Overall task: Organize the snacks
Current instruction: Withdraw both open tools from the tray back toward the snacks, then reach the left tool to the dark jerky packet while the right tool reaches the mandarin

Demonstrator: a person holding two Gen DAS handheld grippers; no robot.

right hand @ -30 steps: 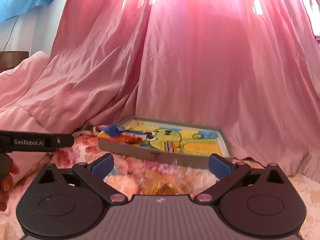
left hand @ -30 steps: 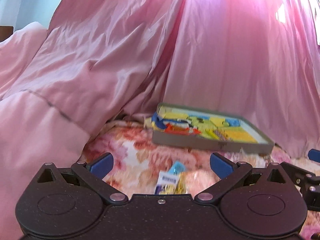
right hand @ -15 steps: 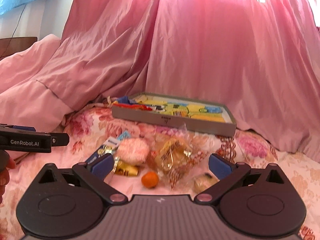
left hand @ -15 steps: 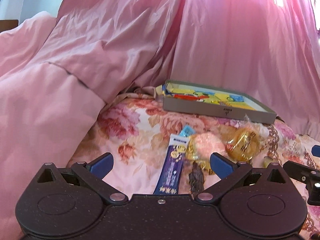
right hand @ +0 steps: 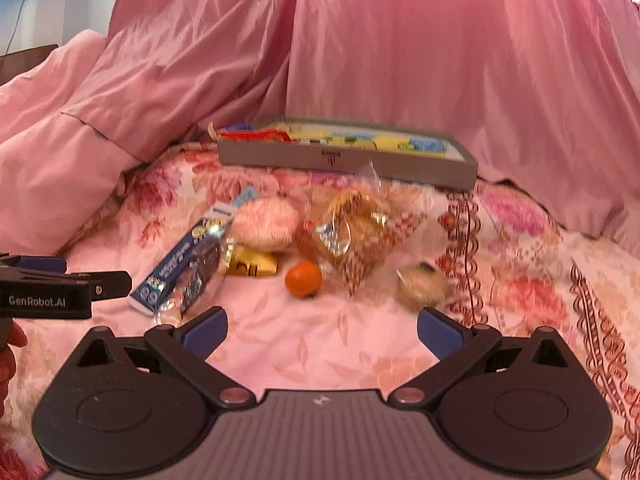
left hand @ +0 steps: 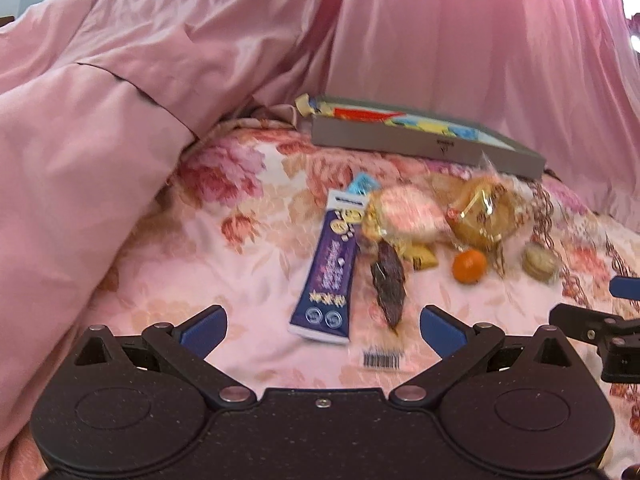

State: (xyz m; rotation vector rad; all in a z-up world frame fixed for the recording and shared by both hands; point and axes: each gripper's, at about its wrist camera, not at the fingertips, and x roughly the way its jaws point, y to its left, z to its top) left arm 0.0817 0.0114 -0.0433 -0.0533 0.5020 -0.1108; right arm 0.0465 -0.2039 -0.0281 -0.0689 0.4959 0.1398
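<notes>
Both claws are over the floral bedspread (left hand: 256, 264) right now. My left gripper (left hand: 322, 326) has its 2 fingers spread wide, nothing between them. Just ahead of it, slightly left of center, lies the purple snack tube (left hand: 330, 270), and right beside that a dark dried-fruit packet (left hand: 387, 283). Further ahead sits a pink round cake (left hand: 408, 214), touching a clear bag of golden pastry (left hand: 480, 210) to its right. A small yellow packet (left hand: 422, 258) peeks out below the cake, then the orange (left hand: 469, 266), then a pale round cookie (left hand: 540, 262) off toward the right finger side. The grey tray (left hand: 400, 144) is well beyond all of it, against the pink curtain (left hand: 460, 40).

My right gripper (right hand: 322, 326) is also spread wide and holding nothing, with the orange straight ahead of it.
</notes>
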